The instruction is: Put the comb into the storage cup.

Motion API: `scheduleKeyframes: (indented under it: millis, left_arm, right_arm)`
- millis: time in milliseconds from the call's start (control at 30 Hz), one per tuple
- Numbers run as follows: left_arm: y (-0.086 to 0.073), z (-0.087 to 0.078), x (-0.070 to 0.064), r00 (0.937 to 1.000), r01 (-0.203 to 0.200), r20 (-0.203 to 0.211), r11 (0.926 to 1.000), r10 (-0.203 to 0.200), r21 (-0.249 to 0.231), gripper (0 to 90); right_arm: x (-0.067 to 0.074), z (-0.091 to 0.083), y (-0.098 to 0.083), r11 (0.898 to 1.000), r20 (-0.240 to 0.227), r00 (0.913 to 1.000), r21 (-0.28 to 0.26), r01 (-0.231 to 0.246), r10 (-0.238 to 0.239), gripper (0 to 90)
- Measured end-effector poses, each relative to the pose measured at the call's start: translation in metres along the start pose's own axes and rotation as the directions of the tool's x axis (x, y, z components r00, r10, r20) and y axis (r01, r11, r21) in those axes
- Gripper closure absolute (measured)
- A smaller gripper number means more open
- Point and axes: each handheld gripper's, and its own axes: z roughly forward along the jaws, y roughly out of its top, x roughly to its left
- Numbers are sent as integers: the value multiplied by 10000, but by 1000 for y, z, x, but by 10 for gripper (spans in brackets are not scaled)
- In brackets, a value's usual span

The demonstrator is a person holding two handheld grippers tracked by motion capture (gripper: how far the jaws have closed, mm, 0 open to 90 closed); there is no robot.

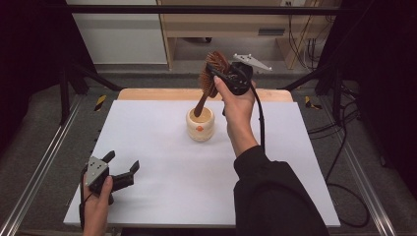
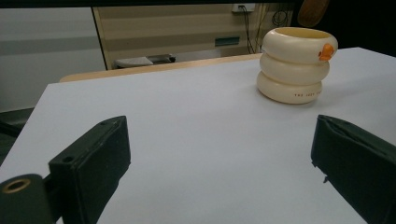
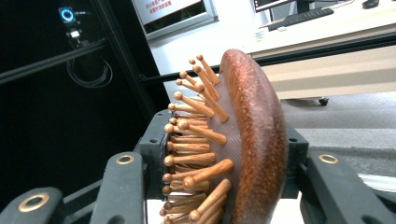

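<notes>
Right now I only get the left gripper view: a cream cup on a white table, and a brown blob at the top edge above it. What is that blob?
Observer: It's the handle end of a wooden hairbrush, pointing down over the cup.
Operator: What holds it up there?
Observer: The right tool, shut on the brush's head, with the bristles against one jaw and the smooth back against the other.
Operator: And the tool I'm looking along?
Observer: The left tool is open and empty, low at the near left corner of the table.
</notes>
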Motion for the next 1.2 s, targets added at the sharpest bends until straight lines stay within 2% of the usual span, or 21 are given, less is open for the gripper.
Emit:
scheduleKeyframes:
  millis: [100, 200, 400, 700, 1200]
  left_arm:
    - [-1, 0, 0, 10000, 40, 5, 10000, -40, 39, 47]
    - [-1, 0, 1, 9999, 105, 20, 9999, -105, 2, 47]
    - [0, 0, 2, 9998, 153, 98, 9999, -153, 5, 47]
    - [0, 0, 2, 9998, 172, 88, 9998, -171, -71, 47]
    - [0, -1, 2, 9997, 248, 78, 9996, -247, -154, 46]
  right_arm:
    - [1, 3, -4, 9999, 110, 9998, 62, 135, -135, 508]
    - [-2, 6, -7, 9999, 175, 9998, 113, 31, -33, 508]
    - [-6, 9, -14, 9997, 376, 9992, 212, 152, -160, 508]
    - [-12, 13, -24, 9995, 551, 9985, 315, 3, -21, 508]
    - [-18, 17, -41, 9987, 561, 9983, 467, -206, 180, 507]
